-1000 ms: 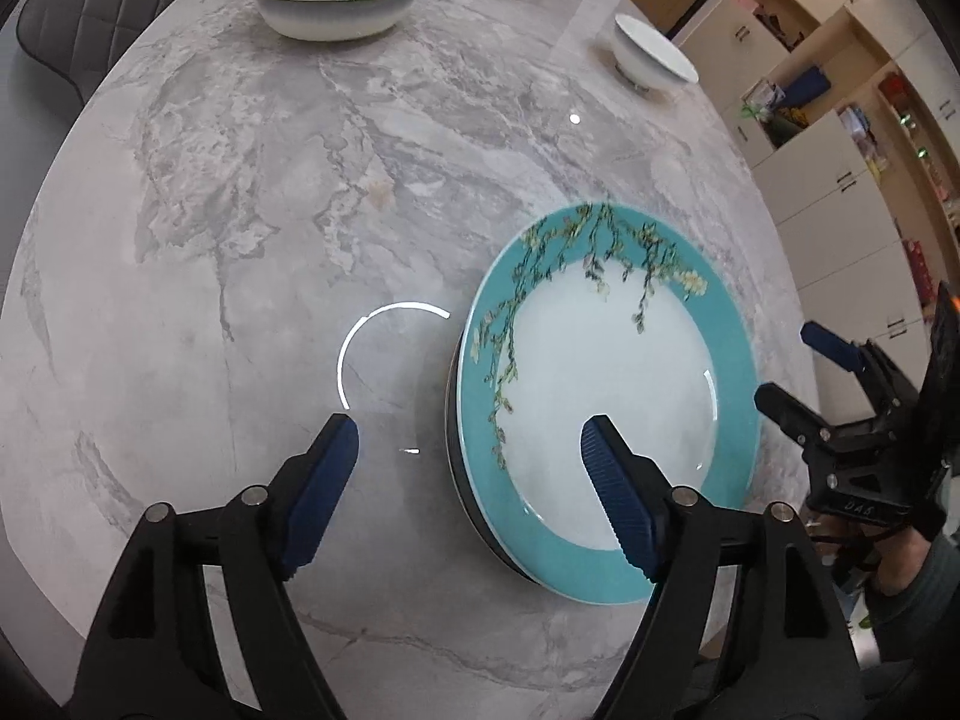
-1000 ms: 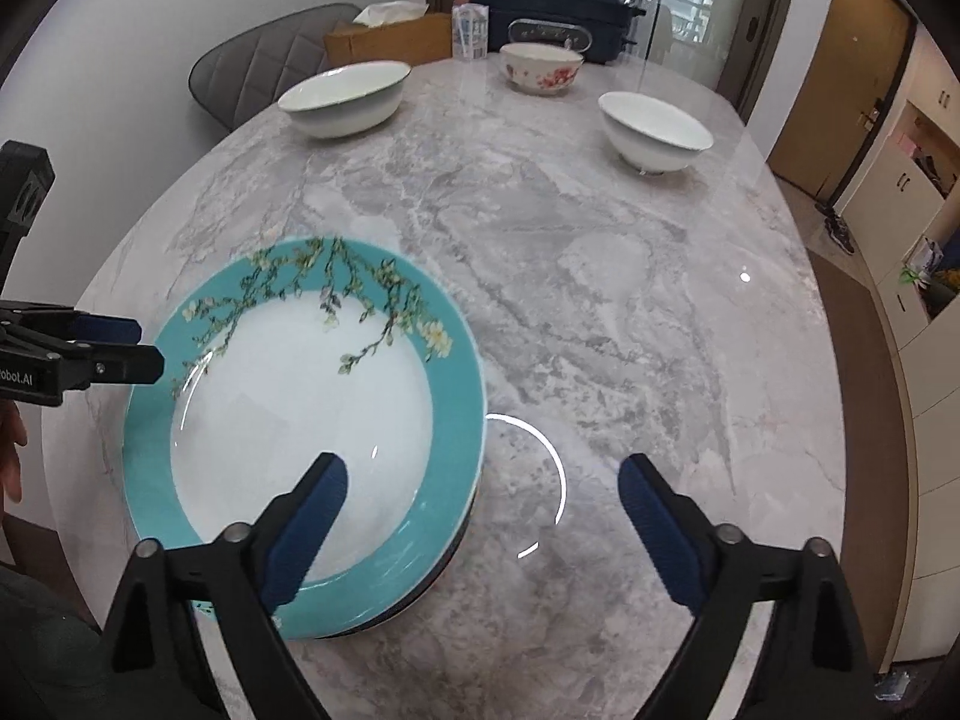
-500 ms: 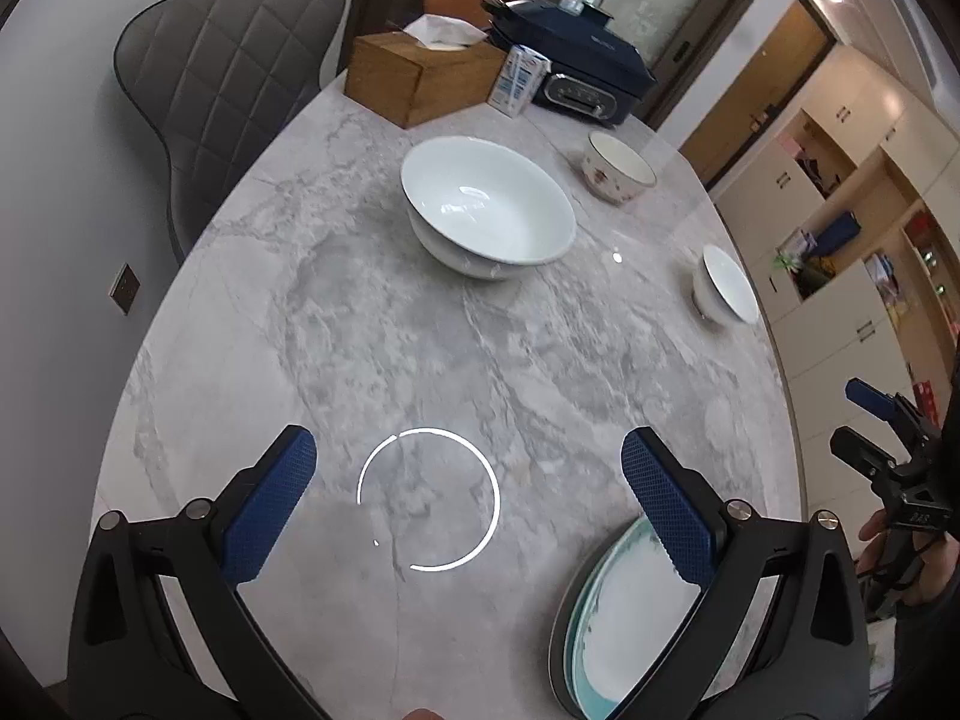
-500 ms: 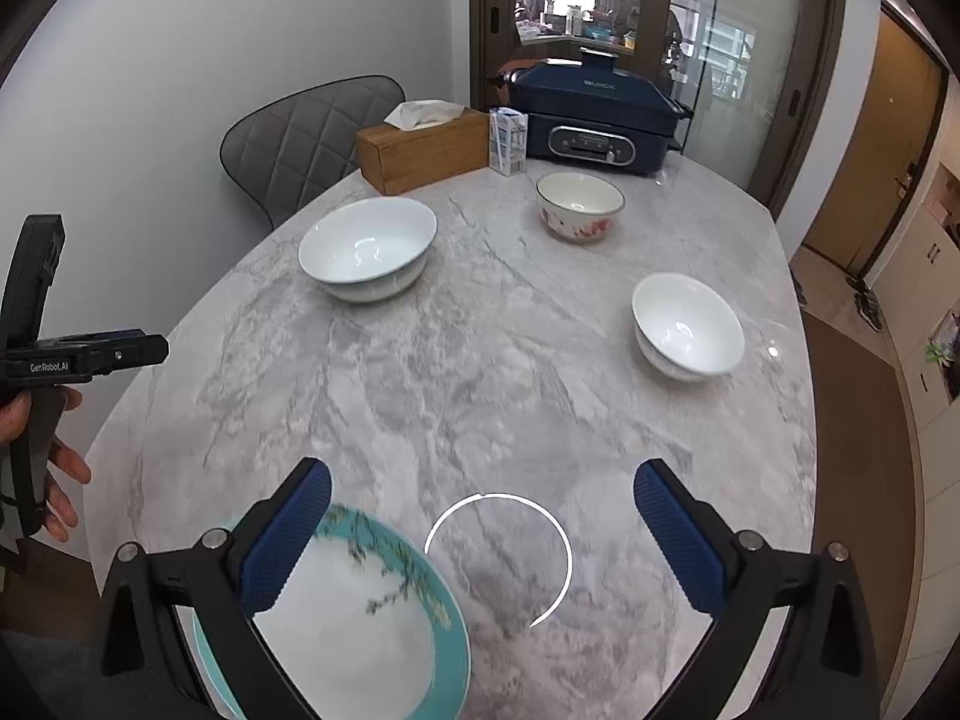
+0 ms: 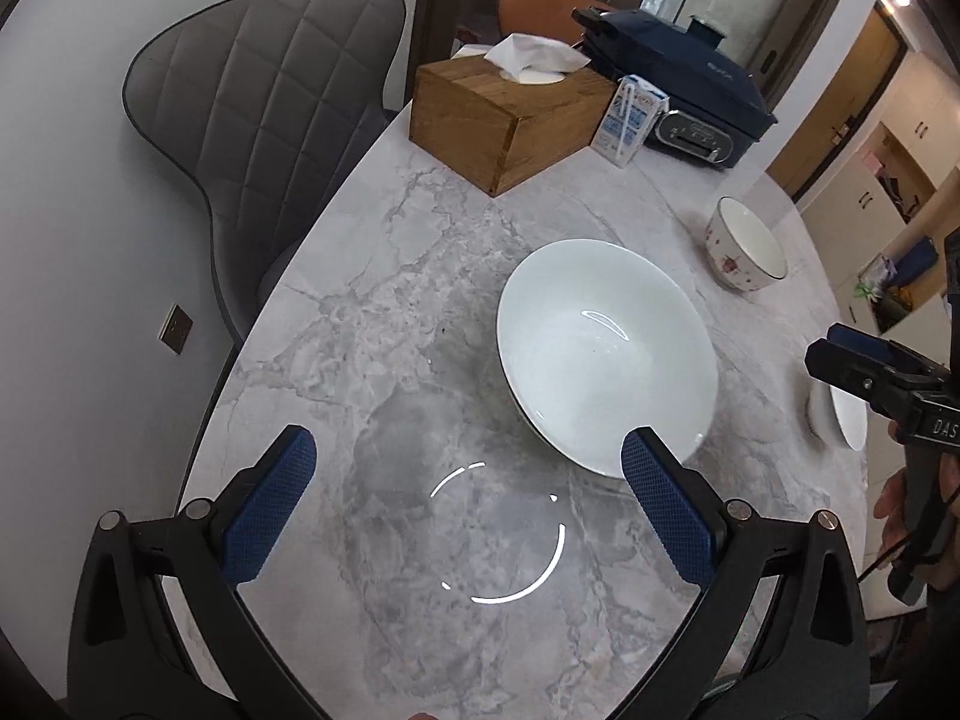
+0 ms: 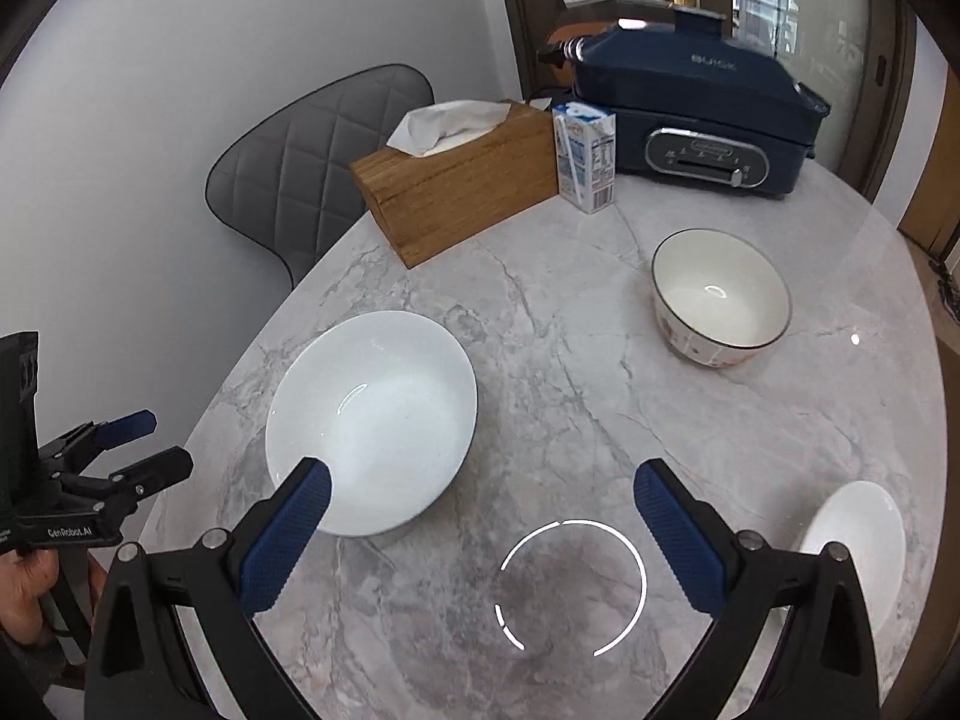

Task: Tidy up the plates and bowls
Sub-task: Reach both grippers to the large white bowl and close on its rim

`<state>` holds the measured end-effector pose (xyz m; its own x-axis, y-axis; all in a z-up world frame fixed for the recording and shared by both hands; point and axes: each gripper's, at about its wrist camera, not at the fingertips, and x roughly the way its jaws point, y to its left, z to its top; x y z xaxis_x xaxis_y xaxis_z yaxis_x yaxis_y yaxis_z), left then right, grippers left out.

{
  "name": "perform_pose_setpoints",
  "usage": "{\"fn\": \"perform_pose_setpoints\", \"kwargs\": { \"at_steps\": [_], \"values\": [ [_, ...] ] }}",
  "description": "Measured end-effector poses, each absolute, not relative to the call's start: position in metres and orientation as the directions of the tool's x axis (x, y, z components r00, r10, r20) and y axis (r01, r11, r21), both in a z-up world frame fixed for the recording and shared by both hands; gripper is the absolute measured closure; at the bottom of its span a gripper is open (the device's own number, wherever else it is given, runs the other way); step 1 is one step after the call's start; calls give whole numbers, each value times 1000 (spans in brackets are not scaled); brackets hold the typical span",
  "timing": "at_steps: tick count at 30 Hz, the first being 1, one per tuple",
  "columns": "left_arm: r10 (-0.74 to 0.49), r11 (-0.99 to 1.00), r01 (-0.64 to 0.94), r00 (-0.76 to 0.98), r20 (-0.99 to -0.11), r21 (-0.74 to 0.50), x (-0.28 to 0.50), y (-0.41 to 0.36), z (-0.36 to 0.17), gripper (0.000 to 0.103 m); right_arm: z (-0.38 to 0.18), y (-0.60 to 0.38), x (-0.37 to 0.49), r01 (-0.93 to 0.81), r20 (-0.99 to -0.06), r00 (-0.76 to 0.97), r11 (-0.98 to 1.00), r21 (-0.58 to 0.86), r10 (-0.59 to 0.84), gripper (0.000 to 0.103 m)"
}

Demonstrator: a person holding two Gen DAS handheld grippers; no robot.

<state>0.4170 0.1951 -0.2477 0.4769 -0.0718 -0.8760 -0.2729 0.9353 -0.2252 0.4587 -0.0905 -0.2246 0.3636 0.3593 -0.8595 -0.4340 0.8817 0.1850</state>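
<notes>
A large white bowl (image 5: 606,354) sits on the marble table (image 5: 420,276); it also shows in the right wrist view (image 6: 372,420). A floral bowl (image 5: 747,252) stands farther back, also in the right wrist view (image 6: 720,300). A small white bowl (image 6: 855,540) sits at the right, partly hidden in the left wrist view (image 5: 846,420). My left gripper (image 5: 468,510) is open and empty, just before the large bowl. My right gripper (image 6: 480,534) is open and empty, between the large and small bowls. The teal plate is out of view.
A wooden tissue box (image 5: 504,120), a milk carton (image 5: 630,120) and a dark blue electric cooker (image 5: 678,78) stand at the table's far end. A grey quilted chair (image 5: 270,108) stands at the left edge. Cabinets (image 5: 888,180) are at the right.
Both grippers have moved away from the teal plate toward the far bowls. The plate has left both views. The large white bowl is now much closer. Both grippers stay open.
</notes>
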Motion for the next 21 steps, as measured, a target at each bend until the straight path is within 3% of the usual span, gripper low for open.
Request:
{"fn": "perform_pose_setpoints", "kwargs": {
  "at_steps": [5, 8, 14, 18, 20, 21],
  "values": [
    [-93, 926, -297, 417, -904, -233, 460, 199, -281, 1, -267, -83, 498, -369, -911, 249, 902, 225, 329, 1],
    [-73, 920, -330, 388, -919, -212, 475, 201, -294, 1, -284, -87, 513, -332, -908, 203, 898, 288, 366, 12],
    [-51, 937, -306, 361, -931, -170, 494, 192, -312, 1, -298, -82, 526, -321, -914, 172, 898, 302, 369, 12],
    [-91, 931, -301, 357, -930, -207, 500, 188, -320, 1, -303, -71, 527, -349, -917, 158, 890, 295, 366, 12],
    [-101, 931, -296, 351, -931, -213, 502, 187, -325, 2, -307, -66, 527, -361, -921, 150, 887, 288, 360, 23],
    [-106, 930, -295, 351, -930, -218, 502, 187, -326, 9, -310, -63, 526, -366, -926, 138, 887, 283, 353, 30]
  ]
}}
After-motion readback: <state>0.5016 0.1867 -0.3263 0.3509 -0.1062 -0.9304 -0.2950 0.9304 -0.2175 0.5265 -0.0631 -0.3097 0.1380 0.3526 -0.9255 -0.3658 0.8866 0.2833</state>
